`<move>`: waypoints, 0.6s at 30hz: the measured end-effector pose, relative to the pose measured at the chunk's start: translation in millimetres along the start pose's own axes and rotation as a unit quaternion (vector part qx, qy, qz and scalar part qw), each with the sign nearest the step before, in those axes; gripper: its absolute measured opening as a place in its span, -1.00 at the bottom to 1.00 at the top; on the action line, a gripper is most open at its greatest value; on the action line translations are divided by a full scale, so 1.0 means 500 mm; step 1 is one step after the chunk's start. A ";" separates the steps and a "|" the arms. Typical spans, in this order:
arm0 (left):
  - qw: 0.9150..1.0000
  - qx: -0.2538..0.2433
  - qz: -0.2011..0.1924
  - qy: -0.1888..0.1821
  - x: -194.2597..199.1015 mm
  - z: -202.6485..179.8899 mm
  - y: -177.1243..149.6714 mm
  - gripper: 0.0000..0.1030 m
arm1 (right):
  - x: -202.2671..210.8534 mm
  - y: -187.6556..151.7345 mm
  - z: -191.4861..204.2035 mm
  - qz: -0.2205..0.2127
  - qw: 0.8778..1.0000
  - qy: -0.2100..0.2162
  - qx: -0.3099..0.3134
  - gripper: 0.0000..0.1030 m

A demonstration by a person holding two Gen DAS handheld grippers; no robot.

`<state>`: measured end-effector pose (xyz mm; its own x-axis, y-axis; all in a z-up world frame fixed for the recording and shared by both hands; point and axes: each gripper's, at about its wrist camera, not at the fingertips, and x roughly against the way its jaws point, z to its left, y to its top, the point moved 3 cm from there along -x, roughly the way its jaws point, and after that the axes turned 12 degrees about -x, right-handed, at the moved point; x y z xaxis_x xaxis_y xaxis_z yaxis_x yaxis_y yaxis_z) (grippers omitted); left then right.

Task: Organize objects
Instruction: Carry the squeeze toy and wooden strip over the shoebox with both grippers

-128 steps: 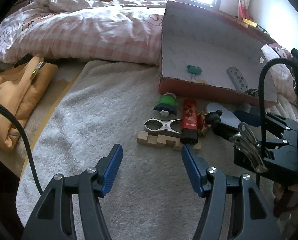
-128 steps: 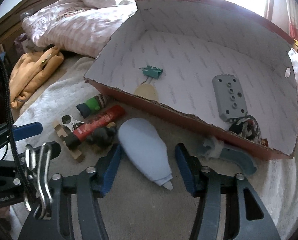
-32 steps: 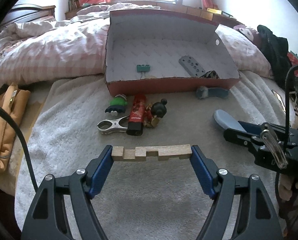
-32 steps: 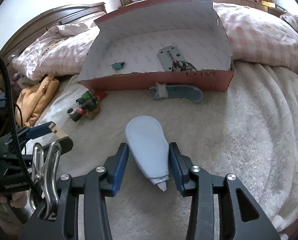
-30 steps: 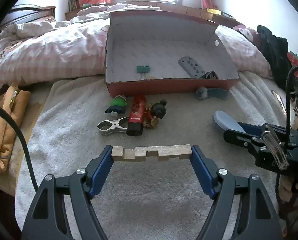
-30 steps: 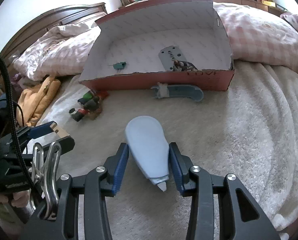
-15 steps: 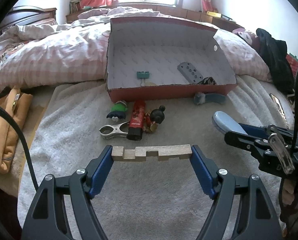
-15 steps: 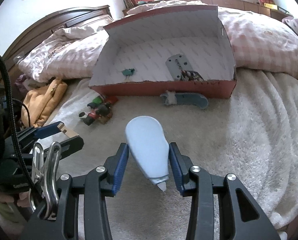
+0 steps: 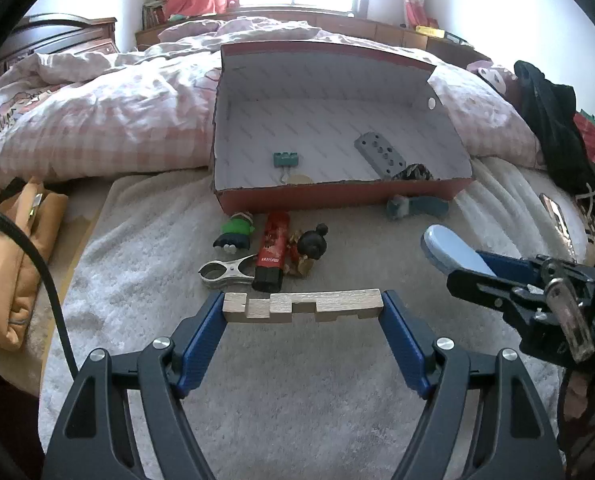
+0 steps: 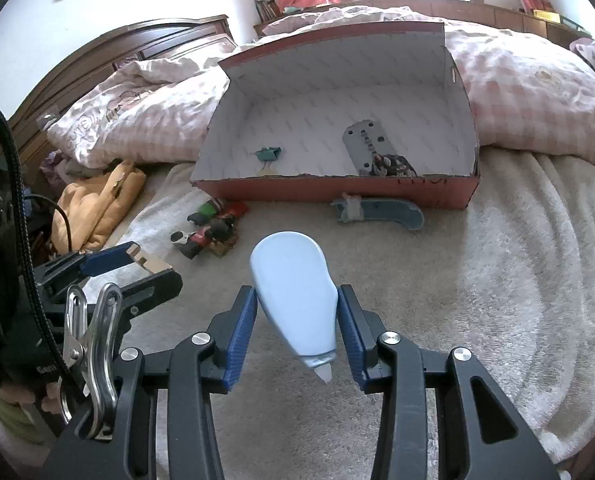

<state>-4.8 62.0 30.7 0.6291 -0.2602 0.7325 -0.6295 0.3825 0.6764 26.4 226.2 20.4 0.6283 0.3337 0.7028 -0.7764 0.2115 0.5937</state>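
My left gripper [image 9: 302, 307] is shut on a notched wooden block [image 9: 301, 305], held crosswise above the blanket. My right gripper [image 10: 296, 317] is shut on a light blue teardrop-shaped correction-tape case [image 10: 293, 288], which also shows at the right of the left wrist view [image 9: 451, 254]. Ahead stands an open red cardboard box [image 9: 337, 196] holding a teal binder clip [image 9: 285, 159], a grey perforated plate [image 9: 379, 154] and a dark tangled item [image 9: 411, 171]. In front of the box lie a green figure [image 9: 237, 232], a red tube [image 9: 273, 250], a black-headed figurine [image 9: 311, 246] and a metal clamp [image 9: 225, 270].
A blue-grey handled tool [image 10: 381, 209] lies by the box's front wall. A pink checked duvet [image 9: 97, 120] is heaped behind and left of the box. An orange cloth [image 9: 9, 248] sits at the left edge, dark clothes [image 9: 549, 120] at the right. The cream blanket [image 9: 297, 400] spreads below both grippers.
Over four seconds both grippers closed on the block and the blue case and lifted them. In the last second both views drew back slightly; the box looks smaller.
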 end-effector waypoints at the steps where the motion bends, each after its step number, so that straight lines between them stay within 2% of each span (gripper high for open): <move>1: 1.000 0.001 0.000 -0.001 -0.001 0.000 0.001 0.50 | 0.001 0.000 -0.001 0.000 1.000 0.000 0.000 -0.18; 18: 1.000 -0.003 0.008 -0.007 -0.021 -0.011 0.017 0.50 | 0.003 0.012 -0.019 -0.008 1.000 0.009 -0.016 -0.18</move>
<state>-14.4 72.8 28.2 0.6128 -0.2671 0.7437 -0.6358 0.3923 0.6648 21.9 236.7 21.2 0.6393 0.3464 0.6866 -0.7681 0.2455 0.5913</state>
